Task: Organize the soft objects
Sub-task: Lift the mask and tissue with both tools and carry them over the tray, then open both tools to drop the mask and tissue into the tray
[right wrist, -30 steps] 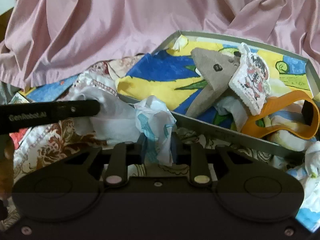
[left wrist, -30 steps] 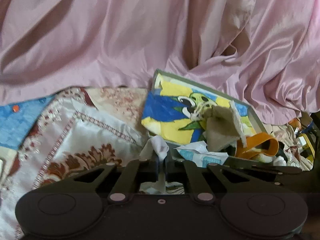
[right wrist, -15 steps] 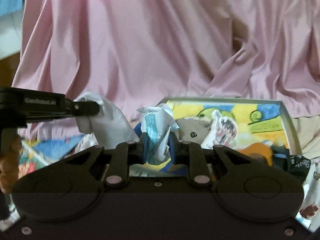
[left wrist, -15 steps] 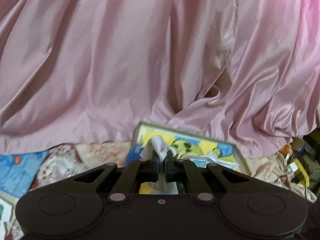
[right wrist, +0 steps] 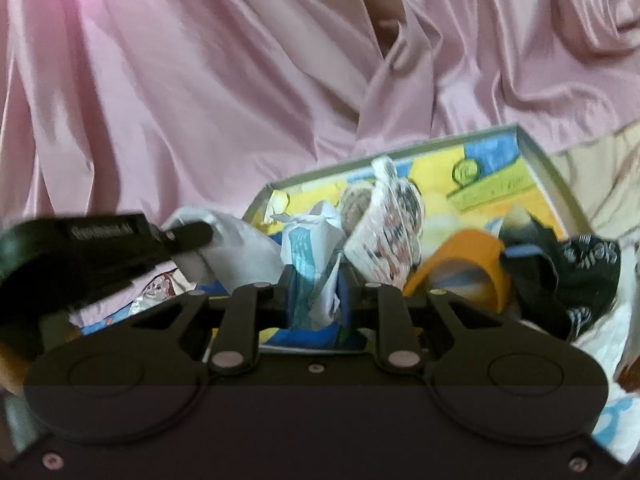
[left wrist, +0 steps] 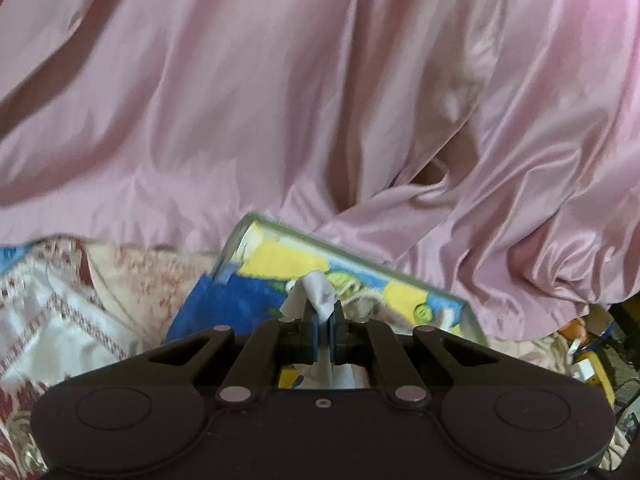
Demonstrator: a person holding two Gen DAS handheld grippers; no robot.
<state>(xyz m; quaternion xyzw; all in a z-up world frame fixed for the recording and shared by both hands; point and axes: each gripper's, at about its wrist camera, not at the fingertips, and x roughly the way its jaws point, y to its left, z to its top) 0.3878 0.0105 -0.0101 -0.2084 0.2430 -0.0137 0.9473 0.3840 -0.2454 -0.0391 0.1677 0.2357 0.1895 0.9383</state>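
My left gripper (left wrist: 323,314) is shut on a white cloth (left wrist: 316,300), held above the near edge of a shallow tray (left wrist: 360,256) with a blue and yellow cartoon lining. It also shows at the left of the right wrist view (right wrist: 188,236), still on that white cloth (right wrist: 236,248). My right gripper (right wrist: 316,284) is shut on a white and teal patterned cloth (right wrist: 308,240), lifted in front of the tray (right wrist: 552,176). The tray holds a grey plush toy (right wrist: 356,204), a printed pouch (right wrist: 388,220), an orange strap (right wrist: 460,256) and a black printed cloth (right wrist: 576,272).
A pink satin sheet (left wrist: 280,100) drapes across the whole back. A cream and maroon patterned bedspread (left wrist: 80,308) lies to the left. Clutter with a yellow item (left wrist: 592,368) sits at the far right edge.
Both grippers lifted their cloths off the bedspread, then tilted back down, so the tray returns larger in view. The grips on both cloths stayed shut.
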